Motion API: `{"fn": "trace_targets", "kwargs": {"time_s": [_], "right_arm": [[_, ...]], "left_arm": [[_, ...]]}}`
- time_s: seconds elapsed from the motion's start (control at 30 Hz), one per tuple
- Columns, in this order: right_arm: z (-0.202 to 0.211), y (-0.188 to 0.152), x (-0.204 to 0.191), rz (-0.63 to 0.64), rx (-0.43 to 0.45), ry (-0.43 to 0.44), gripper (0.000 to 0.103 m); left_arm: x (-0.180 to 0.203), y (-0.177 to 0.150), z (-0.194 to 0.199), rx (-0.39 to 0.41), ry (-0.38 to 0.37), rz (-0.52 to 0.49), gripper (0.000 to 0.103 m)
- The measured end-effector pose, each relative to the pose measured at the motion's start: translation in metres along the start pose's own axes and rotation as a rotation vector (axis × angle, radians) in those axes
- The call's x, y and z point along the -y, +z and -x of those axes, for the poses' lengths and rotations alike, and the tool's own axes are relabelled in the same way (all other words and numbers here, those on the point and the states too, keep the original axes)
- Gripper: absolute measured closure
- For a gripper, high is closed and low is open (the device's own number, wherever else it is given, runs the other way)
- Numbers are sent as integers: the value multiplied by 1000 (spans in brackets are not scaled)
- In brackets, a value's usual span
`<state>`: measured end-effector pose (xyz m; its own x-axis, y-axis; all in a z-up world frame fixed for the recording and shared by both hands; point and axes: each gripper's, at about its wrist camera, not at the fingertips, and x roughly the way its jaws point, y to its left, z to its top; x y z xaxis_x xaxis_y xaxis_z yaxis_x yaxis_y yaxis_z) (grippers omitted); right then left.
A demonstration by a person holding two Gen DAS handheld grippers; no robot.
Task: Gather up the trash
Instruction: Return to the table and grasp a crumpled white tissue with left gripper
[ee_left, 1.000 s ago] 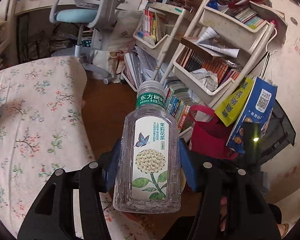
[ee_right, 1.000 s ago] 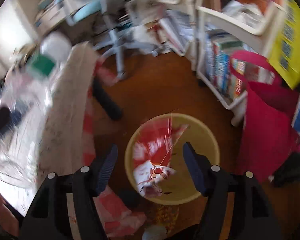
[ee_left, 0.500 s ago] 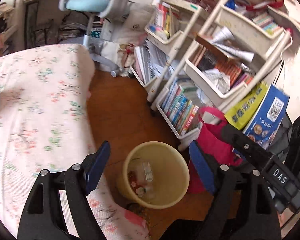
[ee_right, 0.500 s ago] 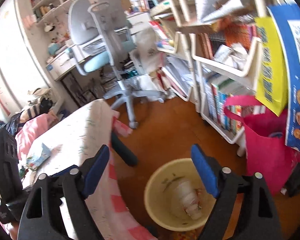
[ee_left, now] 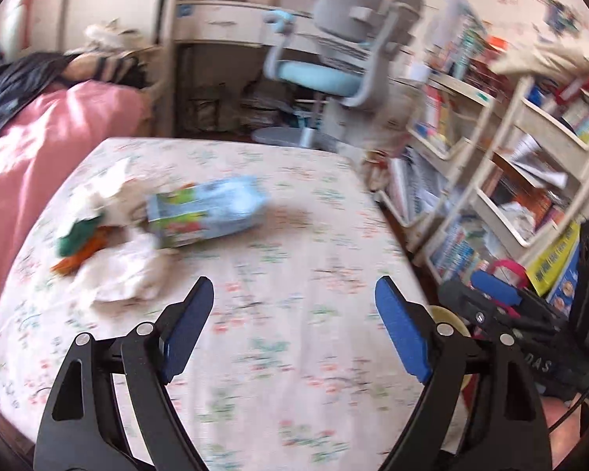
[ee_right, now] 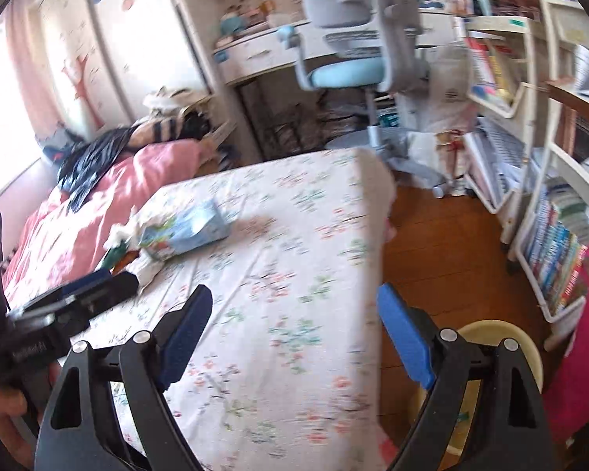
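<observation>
Both grippers have swung from the bin up to the bed point(ee_left: 294, 314). Left gripper point(ee_left: 294, 325): fingers wide, empty. Ahead-left lie crumpled tissues point(ee_left: 125, 274), soft and light, touching a blue carton point(ee_left: 208, 212), likely light and crushable; pinch its flat sides. Right gripper point(ee_right: 292, 333): fingers wide, empty, yellow bin point(ee_right: 522, 349) just beside.

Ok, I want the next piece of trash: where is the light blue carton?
The light blue carton lies on its side on the floral bedsheet, left of centre in both views, beside the crumpled white tissues.
</observation>
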<state>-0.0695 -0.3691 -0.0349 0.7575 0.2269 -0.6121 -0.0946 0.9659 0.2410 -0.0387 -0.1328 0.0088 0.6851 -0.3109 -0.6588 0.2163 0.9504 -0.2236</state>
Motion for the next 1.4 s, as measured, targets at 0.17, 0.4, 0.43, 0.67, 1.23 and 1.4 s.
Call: {"fn": "trace_targets", "kwargs": {"time_s": [0.17,0.4,0.43,0.67,1.23,1.4], "right_arm": [[-23,-5,-41,88,-37,22,20],[-45,-12,-71,142,-75,42,20],[-47,-13,-73,151,-78,48,20],[-49,-14,-84,186,-79,58,20],[-59,-4,-84,89,-109,105,20],[-67,-5,-102,131,-118,112,20]], "left_arm": [[-63,3,-5,-25,109,110,22],[-132,-2,-27,-77,238,218,22],[-139,-2,-29,-77,251,231,22],[-163,4,-58,-115,289,290,38],[-104,-26,-24,-256,63,15,54],[-121,-22,-32,-234,145,48,46]]}}
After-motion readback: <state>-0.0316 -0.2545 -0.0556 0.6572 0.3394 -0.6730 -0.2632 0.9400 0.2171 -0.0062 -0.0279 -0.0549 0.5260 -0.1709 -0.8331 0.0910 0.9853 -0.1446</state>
